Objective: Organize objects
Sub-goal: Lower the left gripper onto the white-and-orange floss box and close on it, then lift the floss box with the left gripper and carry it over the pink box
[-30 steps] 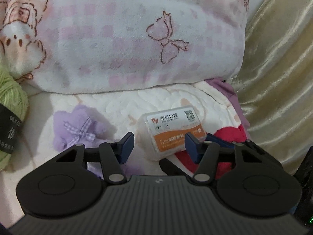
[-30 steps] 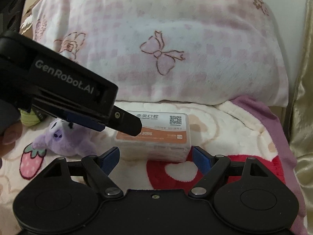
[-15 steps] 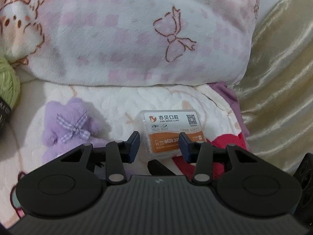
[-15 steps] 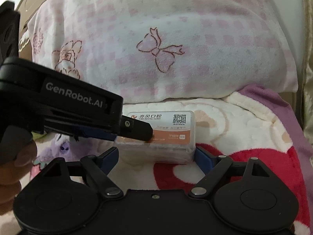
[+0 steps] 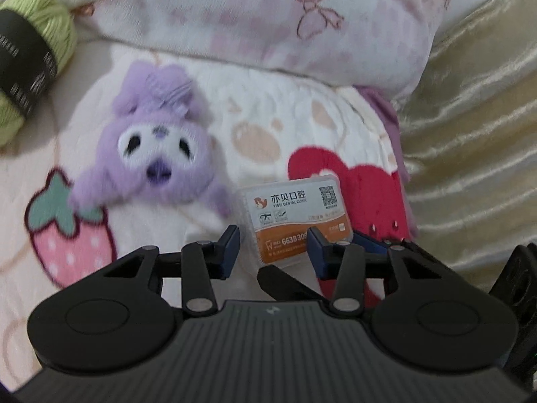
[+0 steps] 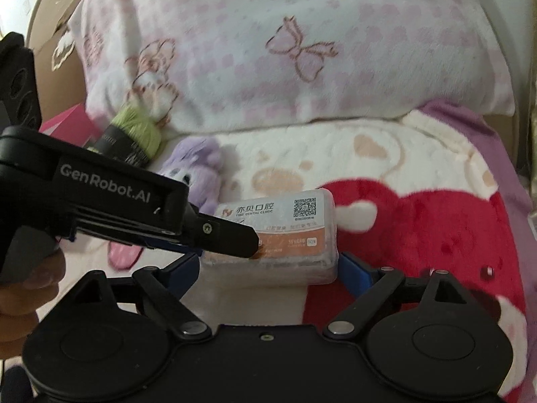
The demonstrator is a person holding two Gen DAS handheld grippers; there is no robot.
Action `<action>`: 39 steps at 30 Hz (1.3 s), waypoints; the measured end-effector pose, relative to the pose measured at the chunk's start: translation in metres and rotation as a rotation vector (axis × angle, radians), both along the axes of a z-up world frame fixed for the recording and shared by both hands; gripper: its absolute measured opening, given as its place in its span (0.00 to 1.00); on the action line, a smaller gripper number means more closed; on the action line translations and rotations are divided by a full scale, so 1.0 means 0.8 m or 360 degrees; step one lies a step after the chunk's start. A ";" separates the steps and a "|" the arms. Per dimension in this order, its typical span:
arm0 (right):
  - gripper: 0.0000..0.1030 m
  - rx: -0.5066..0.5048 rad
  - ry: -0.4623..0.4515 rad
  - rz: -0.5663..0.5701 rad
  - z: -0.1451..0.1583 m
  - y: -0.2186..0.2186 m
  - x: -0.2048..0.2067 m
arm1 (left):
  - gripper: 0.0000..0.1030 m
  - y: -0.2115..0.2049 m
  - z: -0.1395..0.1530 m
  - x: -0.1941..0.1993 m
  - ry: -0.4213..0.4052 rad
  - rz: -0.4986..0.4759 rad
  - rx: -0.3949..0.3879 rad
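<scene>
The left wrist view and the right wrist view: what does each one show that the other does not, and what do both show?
Only the left wrist view shows the pink strawberry print on the blanket and the shiny gold curtain fabric.

Only the right wrist view shows the left claw's black body with white lettering from outside, and a pink box behind it.

Both show the clear plastic box with the white and orange label, the purple plush toy, the green yarn ball and the pink checked pillow.

Plush [image 5: 157, 147], yarn [image 5: 30, 50], box [image 5: 295, 215] on blanket [image 5: 268, 114]
</scene>
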State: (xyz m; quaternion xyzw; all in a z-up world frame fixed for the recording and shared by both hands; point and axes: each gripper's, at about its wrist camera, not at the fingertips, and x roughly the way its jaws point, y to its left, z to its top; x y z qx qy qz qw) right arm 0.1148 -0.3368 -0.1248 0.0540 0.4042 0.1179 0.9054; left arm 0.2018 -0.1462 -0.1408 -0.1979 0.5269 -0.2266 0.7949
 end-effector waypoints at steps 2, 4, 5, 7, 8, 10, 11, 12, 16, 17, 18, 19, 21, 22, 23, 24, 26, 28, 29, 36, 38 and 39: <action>0.90 -0.0013 0.0019 0.0050 0.003 0.002 -0.005 | 0.41 0.003 -0.001 -0.008 0.0031 -0.0005 0.0009; 0.90 -0.0021 0.0031 0.0082 0.002 0.004 -0.008 | 0.41 0.005 -0.004 -0.010 0.0078 0.0009 0.0009; 0.90 -0.0030 0.0035 0.0092 0.001 0.005 -0.007 | 0.40 0.006 -0.004 -0.011 0.0072 0.0014 0.0009; 0.89 -0.0082 0.0031 0.0104 -0.001 0.009 -0.006 | 0.39 0.007 -0.005 -0.012 0.0046 0.0034 0.0017; 0.90 -0.0122 0.0014 0.0103 -0.002 0.011 -0.006 | 0.39 0.007 -0.006 -0.013 0.0028 0.0048 0.0042; 0.91 -0.0185 -0.0020 0.0118 -0.004 0.016 -0.008 | 0.41 0.008 -0.005 -0.014 -0.0049 0.0069 0.0082; 0.91 -0.0202 -0.0031 0.0131 -0.005 0.018 -0.010 | 0.41 0.009 -0.004 -0.014 -0.0090 0.0077 0.0092; 0.91 -0.0215 -0.0057 0.0139 -0.005 0.020 -0.011 | 0.40 0.008 -0.005 -0.013 -0.0111 0.0074 0.0092; 0.93 -0.0250 -0.0047 0.0120 -0.011 0.026 -0.004 | 0.38 0.008 -0.016 -0.011 -0.0062 0.0087 0.0004; 0.93 -0.0264 -0.0047 0.0125 -0.013 0.027 -0.004 | 0.38 0.007 -0.017 -0.012 -0.0077 0.0091 0.0006; 0.93 -0.0275 -0.0047 0.0130 -0.014 0.027 -0.003 | 0.38 0.006 -0.017 -0.013 -0.0086 0.0097 0.0005; 0.93 -0.0268 -0.0044 0.0124 -0.015 0.026 -0.002 | 0.38 0.007 -0.019 -0.013 -0.0086 0.0108 -0.0002; 0.93 -0.0230 -0.0020 0.0097 -0.019 0.023 0.003 | 0.38 0.007 -0.021 -0.014 -0.0093 0.0120 -0.0013; 0.93 -0.0224 -0.0018 0.0094 -0.021 0.022 0.004 | 0.38 0.008 -0.022 -0.014 -0.0092 0.0128 -0.0020; 0.93 -0.0223 -0.0017 0.0091 -0.022 0.023 0.005 | 0.39 0.009 -0.023 -0.015 -0.0089 0.0136 -0.0031; 0.93 -0.0223 -0.0020 0.0086 -0.023 0.023 0.005 | 0.39 0.010 -0.024 -0.015 -0.0087 0.0142 -0.0041; 0.93 -0.0227 -0.0031 0.0079 -0.022 0.024 0.002 | 0.39 0.013 -0.025 -0.015 -0.0077 0.0160 -0.0066; 0.93 -0.0225 -0.0039 0.0073 -0.022 0.025 -0.001 | 0.39 0.013 -0.024 -0.018 -0.0089 0.0163 -0.0068; 0.93 -0.0220 -0.0039 0.0068 -0.021 0.025 -0.003 | 0.38 0.013 -0.022 -0.021 -0.0098 0.0162 -0.0062; 0.92 -0.0127 0.0022 0.0033 -0.011 0.027 -0.019 | 0.38 0.019 -0.013 -0.044 -0.0085 0.0141 -0.0031; 0.92 -0.0090 0.0040 0.0026 -0.008 0.029 -0.025 | 0.38 0.026 -0.012 -0.051 -0.0071 0.0142 -0.0035; 0.92 -0.0087 0.0050 0.0030 -0.007 0.032 -0.028 | 0.38 0.029 -0.011 -0.055 -0.0063 0.0141 -0.0036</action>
